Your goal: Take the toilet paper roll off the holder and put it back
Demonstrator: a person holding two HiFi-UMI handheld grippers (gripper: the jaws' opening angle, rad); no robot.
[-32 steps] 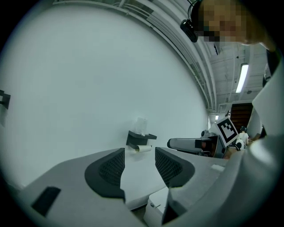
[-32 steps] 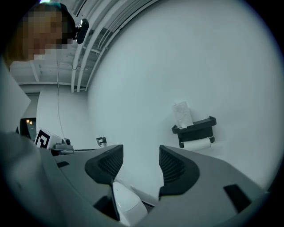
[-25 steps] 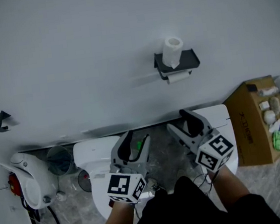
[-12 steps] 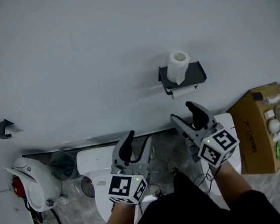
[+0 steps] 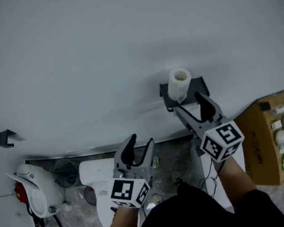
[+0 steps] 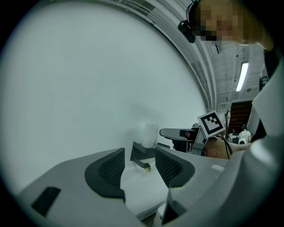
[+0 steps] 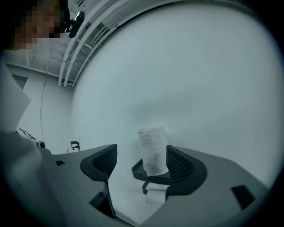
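Presently the white toilet paper roll [image 5: 179,82] is standing upright on the flat top of the black wall-mounted holder [image 5: 200,81], which is sitting on the plain white wall [image 5: 73,57]; a second, smaller white roll [image 7: 155,197] is hanging on the bar under that shelf.

The person is holding the right gripper [image 5: 188,103] level and close up to the holder; its fingers [image 7: 179,166] have just been opening and are standing wide apart. In the right gripper view the upright roll [image 7: 153,150] is showing in the gap between them, nearer the right-hand finger; neither pad is pressing on it, and the gripper is gripping nothing.

The left gripper [image 5: 141,140] is hovering lower and to the left, well apart from the holder; its fingers [image 6: 111,166] are also standing apart with nothing between them. In the left gripper view the holder [image 6: 142,153] and the roll [image 6: 150,135] are appearing beyond the gap, with the right gripper [image 6: 177,133] beside them.

Below, a white toilet [image 5: 95,171] is sitting against the wall under the left gripper; a brown cardboard box [image 5: 265,131] holding small items is standing at the right.
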